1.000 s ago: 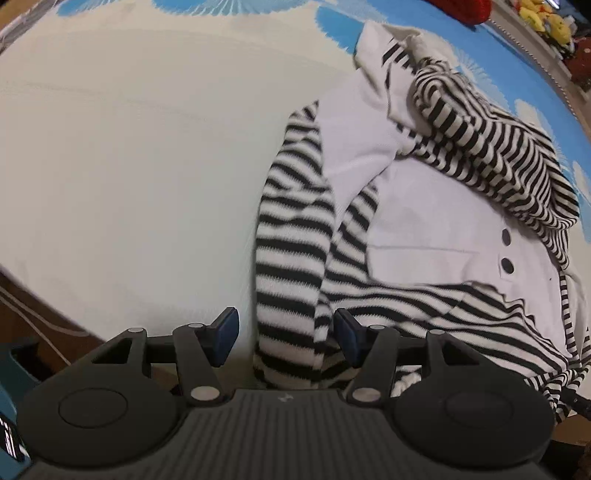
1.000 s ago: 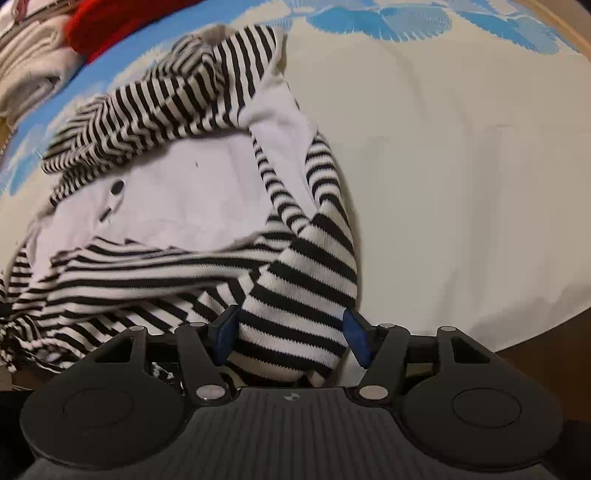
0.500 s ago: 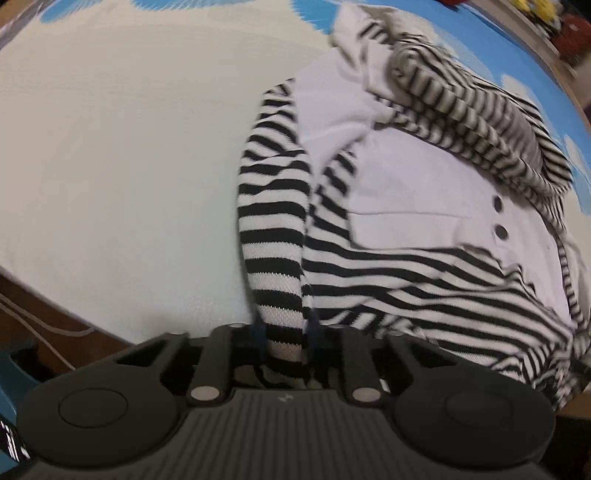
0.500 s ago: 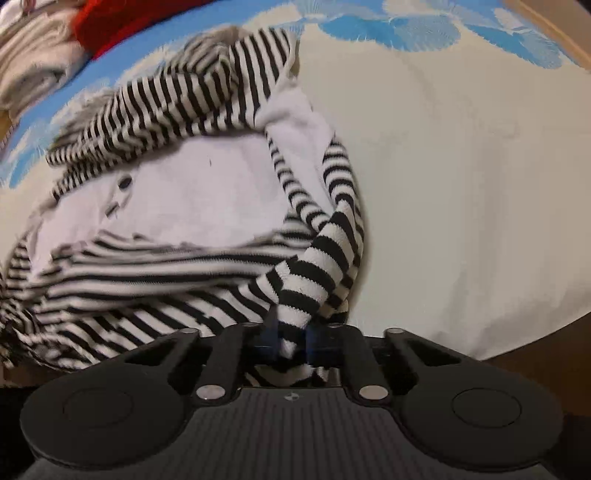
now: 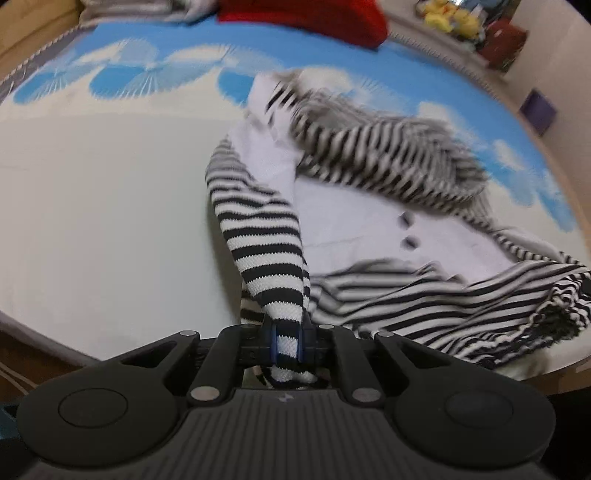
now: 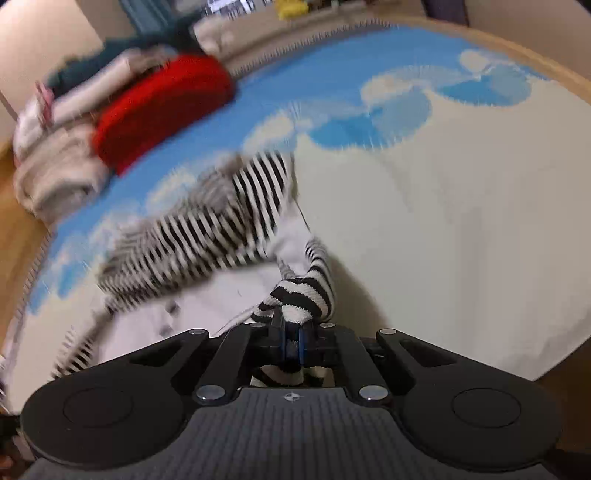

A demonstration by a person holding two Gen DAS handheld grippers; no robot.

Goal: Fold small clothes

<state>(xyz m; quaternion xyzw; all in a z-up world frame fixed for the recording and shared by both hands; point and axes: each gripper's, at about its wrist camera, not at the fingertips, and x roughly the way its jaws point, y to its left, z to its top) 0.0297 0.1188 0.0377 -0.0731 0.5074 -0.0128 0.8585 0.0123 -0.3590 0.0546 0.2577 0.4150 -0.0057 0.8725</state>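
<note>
A black-and-white striped top with a white buttoned front [image 5: 369,221] lies crumpled on the bed, blurred by motion. In the left wrist view one striped sleeve [image 5: 266,251] runs up from the bed into my left gripper [image 5: 286,343]. Its jaws are closing, and the blue pads press on the cuff. In the right wrist view the other striped sleeve [image 6: 306,295] is bunched in my right gripper [image 6: 291,341], which is shut on its cuff. The top's body [image 6: 207,229] trails off to the left behind it.
The bed cover [image 5: 110,184] is cream near me and blue with white clouds further back. A red cloth [image 6: 159,107] and a pile of beige folded clothes [image 6: 55,173] lie at the far edge. Yellow toys [image 5: 450,20] sit beyond the bed.
Both grippers stood open around the sleeve cuffs, then closed on them. Both have since risen, lifting the sleeves off the bed, and more of the room shows.
</note>
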